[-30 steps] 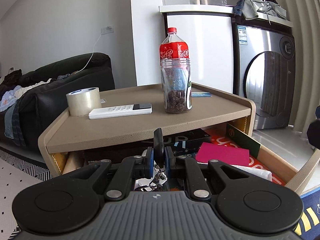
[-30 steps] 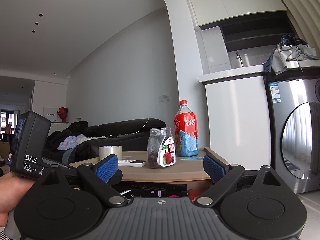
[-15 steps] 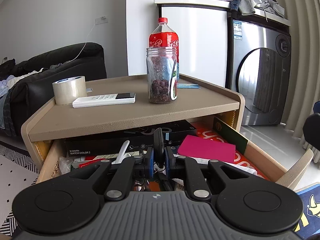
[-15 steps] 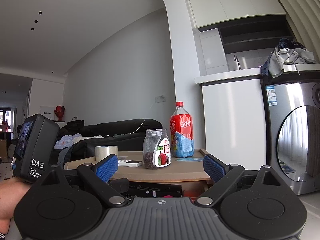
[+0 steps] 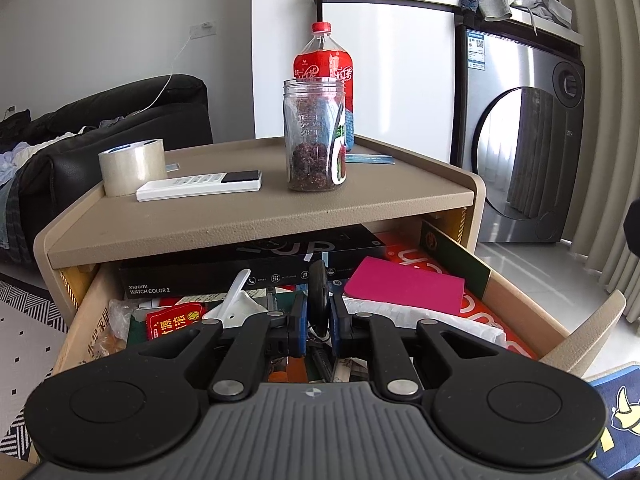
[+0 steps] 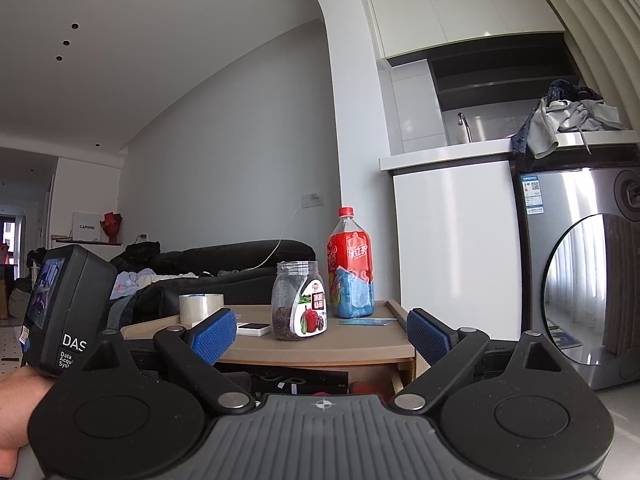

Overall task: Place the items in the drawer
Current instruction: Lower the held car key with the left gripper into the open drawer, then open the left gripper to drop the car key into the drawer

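Note:
My left gripper [image 5: 318,320] is shut on a thin black object [image 5: 318,286] held edge-on between its blue pads. It hovers over the open drawer [image 5: 516,292] of a tan side table [image 5: 260,220]. The drawer is packed: a black watch box [image 5: 248,266], a pink notebook [image 5: 404,290], a white spoon-like piece [image 5: 234,300] and a red packet [image 5: 176,320]. My right gripper [image 6: 316,332] is open and holds nothing, low in front of the table [image 6: 320,346].
On the tabletop stand a tape roll [image 5: 132,166], a white remote [image 5: 200,186], a clear jar [image 5: 314,136], a red-labelled bottle [image 5: 324,64] and a blue card [image 5: 370,159]. A washing machine [image 5: 524,140] is to the right, a dark sofa [image 5: 100,132] behind. A hand [image 6: 20,408] holds the left gripper.
The left gripper has risen and tilted down over the drawer with the black object still in it, so more of the drawer's contents show. The right gripper has barely shifted and stays open.

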Motion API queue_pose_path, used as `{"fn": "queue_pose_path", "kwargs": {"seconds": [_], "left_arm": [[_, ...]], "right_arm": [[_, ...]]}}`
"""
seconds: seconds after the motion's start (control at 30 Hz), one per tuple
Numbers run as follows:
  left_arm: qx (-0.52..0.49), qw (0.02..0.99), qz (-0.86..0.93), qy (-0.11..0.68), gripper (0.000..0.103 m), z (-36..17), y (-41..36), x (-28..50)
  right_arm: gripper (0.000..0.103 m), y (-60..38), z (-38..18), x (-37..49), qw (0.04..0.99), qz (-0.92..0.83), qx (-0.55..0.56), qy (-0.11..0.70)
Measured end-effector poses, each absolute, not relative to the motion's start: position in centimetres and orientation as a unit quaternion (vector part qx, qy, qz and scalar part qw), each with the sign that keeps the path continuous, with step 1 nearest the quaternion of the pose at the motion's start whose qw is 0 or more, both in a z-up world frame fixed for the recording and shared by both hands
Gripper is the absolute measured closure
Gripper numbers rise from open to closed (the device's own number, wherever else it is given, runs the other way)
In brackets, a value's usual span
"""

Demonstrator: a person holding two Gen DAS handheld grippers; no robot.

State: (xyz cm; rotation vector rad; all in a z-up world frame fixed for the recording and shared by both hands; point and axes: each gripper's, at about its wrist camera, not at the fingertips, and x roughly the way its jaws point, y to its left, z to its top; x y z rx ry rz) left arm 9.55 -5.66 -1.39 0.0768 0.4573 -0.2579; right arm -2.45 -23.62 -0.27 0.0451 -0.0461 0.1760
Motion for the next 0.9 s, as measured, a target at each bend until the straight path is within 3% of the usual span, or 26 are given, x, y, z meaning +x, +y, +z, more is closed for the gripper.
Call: {"fn": "queue_pose_path", "kwargs": {"seconds": [0.1, 0.17, 0.9], "left_arm": [[0.039, 0.966, -0.125, 0.222, 0.086, -1.3, -5.7, 9.4], [0.043, 0.967, -0.122, 0.219, 0.079, -1.1, -5.7, 9.3], [0.010, 0.980, -0.105, 0.171, 0.078, 1.7, -4.5, 5.1]], "right_arm": [[0.008, -23.6, -0.2, -2.5, 0.996, 0.086, 0.020, -0.024], [0.008, -23.6, -0.2, -2.6, 0.996, 0.086, 0.018, -0.023], [0.008, -23.7, -0.4, -3.2, 0.995, 0.094, 0.022, -0.011]]}}
